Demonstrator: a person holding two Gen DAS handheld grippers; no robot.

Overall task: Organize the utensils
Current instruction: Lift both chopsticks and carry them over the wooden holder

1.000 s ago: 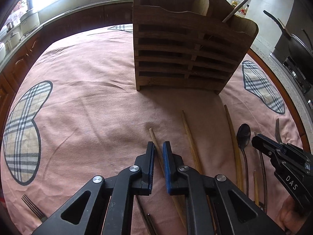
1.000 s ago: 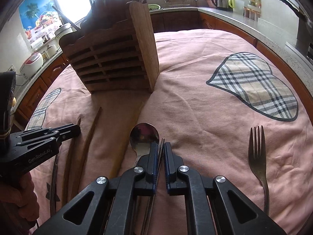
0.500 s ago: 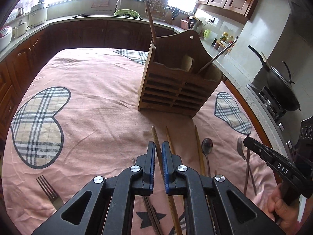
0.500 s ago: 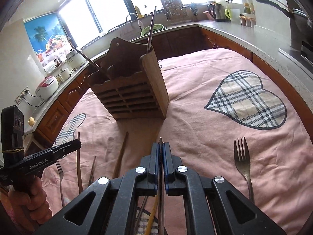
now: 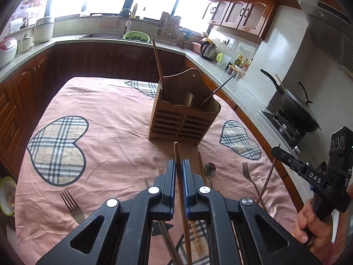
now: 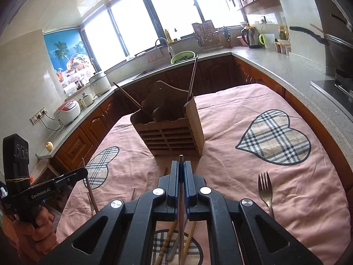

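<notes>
Both grippers have risen off the pink cloth (image 5: 114, 132): left gripper (image 5: 178, 165) clamps a brown wooden chopstick (image 5: 176, 152), right gripper (image 6: 181, 165) a thin metal chopstick (image 6: 181, 158). Each should drop tip-first into the slatted wooden holder (image 5: 183, 121) ahead.

Slatted wooden holder (image 5: 183, 121); creased pink cloth (image 5: 110, 132).

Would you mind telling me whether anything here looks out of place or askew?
Yes: utensils lie scattered on the pink tablecloth instead of in the slatted wooden holder, including a metal fork off alone, and the holder's two sticks lean in opposite directions.
</notes>
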